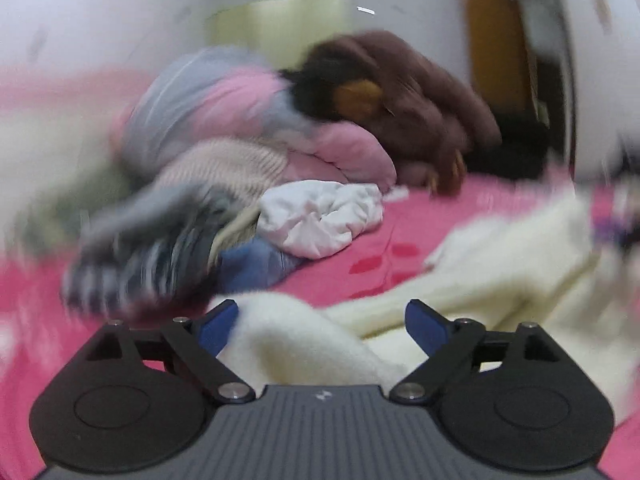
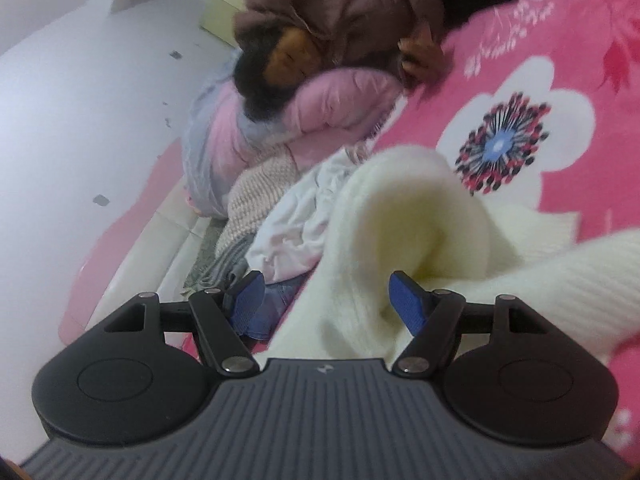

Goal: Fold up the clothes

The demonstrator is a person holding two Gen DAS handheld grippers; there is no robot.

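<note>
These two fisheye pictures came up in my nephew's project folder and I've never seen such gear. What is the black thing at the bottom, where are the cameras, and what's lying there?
The black thing is a hand-held gripper; a person carries one in each hand, with no robot arm involved. Each has a camera looking forward along its two blue-padded fingers, so one picture comes from the left gripper and the other from the right gripper. Both are open, with a fluffy cream sweater lying between the fingers, not pinched. Everything rests on a pink flowered bedspread. Behind lie unfolded clothes: a white garment, a brown puffy coat, a pink padded jacket and more. The left view is blurred.
</note>
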